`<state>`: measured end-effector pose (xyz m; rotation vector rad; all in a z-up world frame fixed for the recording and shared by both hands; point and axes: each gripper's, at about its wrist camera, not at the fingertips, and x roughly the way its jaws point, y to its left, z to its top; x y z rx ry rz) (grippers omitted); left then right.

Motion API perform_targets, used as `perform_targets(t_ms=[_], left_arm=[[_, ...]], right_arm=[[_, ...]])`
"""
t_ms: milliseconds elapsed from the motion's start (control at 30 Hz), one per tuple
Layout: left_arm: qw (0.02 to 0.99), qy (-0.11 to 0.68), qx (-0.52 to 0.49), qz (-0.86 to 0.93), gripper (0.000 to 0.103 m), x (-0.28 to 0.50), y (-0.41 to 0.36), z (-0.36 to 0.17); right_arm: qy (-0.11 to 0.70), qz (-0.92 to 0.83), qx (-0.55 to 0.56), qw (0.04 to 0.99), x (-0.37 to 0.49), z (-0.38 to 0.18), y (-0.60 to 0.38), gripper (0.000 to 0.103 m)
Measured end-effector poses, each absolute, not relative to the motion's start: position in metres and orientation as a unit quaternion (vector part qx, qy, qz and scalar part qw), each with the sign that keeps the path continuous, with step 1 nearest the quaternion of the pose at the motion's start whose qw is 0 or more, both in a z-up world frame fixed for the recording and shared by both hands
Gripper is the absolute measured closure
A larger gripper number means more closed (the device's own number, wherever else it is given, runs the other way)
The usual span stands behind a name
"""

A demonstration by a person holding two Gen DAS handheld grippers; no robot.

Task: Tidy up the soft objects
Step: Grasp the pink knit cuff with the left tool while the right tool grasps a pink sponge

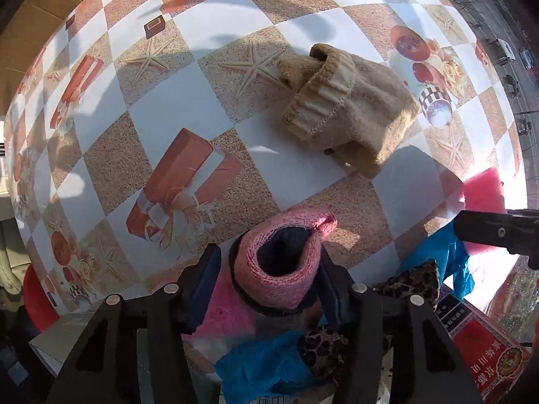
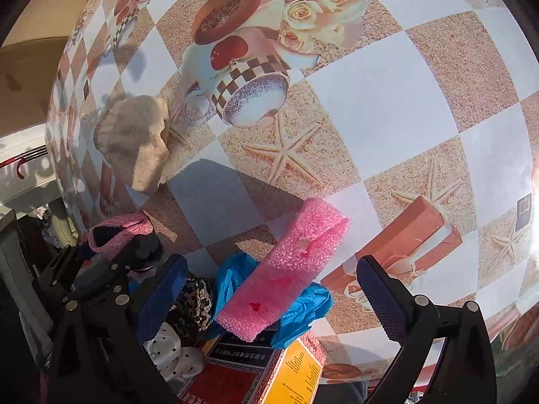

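pink knit roll point(image 1: 286, 262) in left jaws, box point(image 2: 242, 377) below

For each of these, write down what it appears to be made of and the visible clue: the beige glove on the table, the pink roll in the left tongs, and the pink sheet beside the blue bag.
Beige glove: knitted yarn, probably wool or acrylic; fuzzy surface, ribbed cuff.
Pink roll: knitted fabric with dark lining; visible stitch rows.
Pink sheet: bubble wrap plastic; glossy, small raised bubbles.

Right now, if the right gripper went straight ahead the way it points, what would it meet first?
Most likely the pink bubble-wrap piece, which lies between the open right gripper fingers, propped on blue gloves at the box. Depth is uncertain.
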<state>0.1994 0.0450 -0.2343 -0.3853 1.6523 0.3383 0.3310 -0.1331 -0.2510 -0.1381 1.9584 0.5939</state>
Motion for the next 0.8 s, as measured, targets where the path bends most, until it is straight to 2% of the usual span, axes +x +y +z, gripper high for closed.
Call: perform_targets(t_ms=[33,100,133,167,533,767,800], left_arm=[[0.650,0.724,-0.179,0.145,0.066,0.199,0.045,-0.234],[0.659,0.719,-0.168,0.145,0.075,0.198,0.042,-0.229],[0.665,0.715,-0.159,0.146,0.077,0.197,0.040,-0.226],[0.673,0.709,-0.152,0.146,0.078,0.196,0.038,-0.220],[0.733,0.642,-0.148,0.173,0.078,0.177,0.038,-0.160],[0.735,0.635,-0.155,0.180,0.078,0.157,0.032,-0.142],[0.735,0.634,-0.155,0.182,0.078,0.158,0.032,-0.145]], right_arm=[[0.817,0.248,-0.058,0.518,0.332,-0.251,-0.134,0.044],[0.820,0.248,-0.061,0.512,0.334,-0.251,-0.137,0.060],[0.821,0.250,-0.056,0.511,0.335,-0.250,-0.139,0.072],[0.820,0.253,-0.048,0.512,0.336,-0.248,-0.140,0.075],[0.767,0.291,-0.029,0.571,0.346,-0.193,-0.159,0.076],[0.775,0.271,-0.064,0.567,0.342,-0.218,-0.142,0.075],[0.776,0.264,-0.085,0.567,0.342,-0.223,-0.140,0.072]])
